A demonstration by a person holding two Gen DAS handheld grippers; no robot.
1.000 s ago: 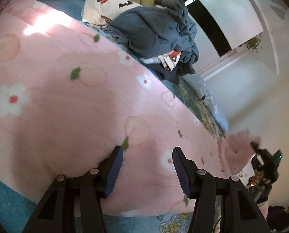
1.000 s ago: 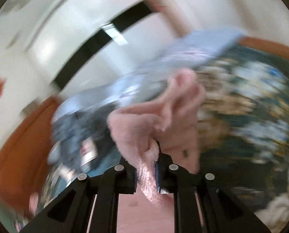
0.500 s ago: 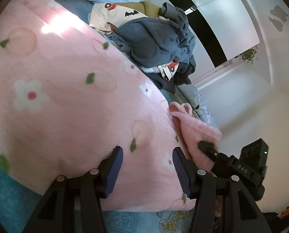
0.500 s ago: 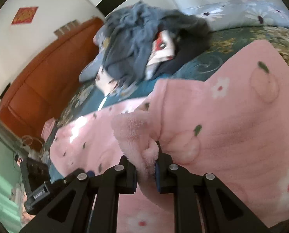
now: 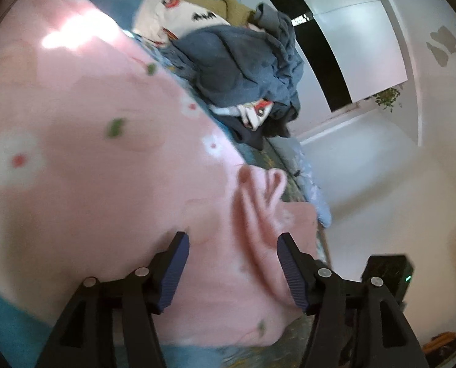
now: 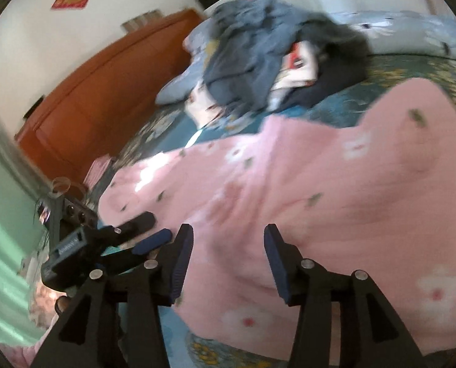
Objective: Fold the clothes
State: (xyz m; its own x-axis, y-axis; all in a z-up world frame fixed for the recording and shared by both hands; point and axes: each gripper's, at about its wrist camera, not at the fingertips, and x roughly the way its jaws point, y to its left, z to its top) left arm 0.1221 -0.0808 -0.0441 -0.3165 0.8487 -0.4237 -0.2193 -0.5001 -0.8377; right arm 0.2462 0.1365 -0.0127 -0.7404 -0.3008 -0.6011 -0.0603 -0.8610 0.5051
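Observation:
A pink fleece garment with white flowers and green leaves (image 5: 105,165) lies spread on the bed; it also fills the right wrist view (image 6: 320,190). A bunched fold of it (image 5: 264,202) lies on its right side, just past my left gripper (image 5: 232,268), which is open and empty above the cloth. My right gripper (image 6: 228,263) is open and empty over the garment's near edge. The left gripper also shows in the right wrist view (image 6: 105,245), low at the left. Part of the right gripper's body (image 5: 387,276) shows at the lower right of the left wrist view.
A heap of unfolded clothes, mostly blue-grey with white printed pieces (image 5: 243,70), sits at the back of the bed (image 6: 274,52). The bed has a teal patterned sheet (image 6: 335,110). An orange-brown headboard (image 6: 99,92) stands at the left, a white wall and dark doorway beyond (image 5: 320,46).
My right gripper has opened and let go of the pink garment's edge, which now lies folded over onto the garment. Both views are blurred by motion.

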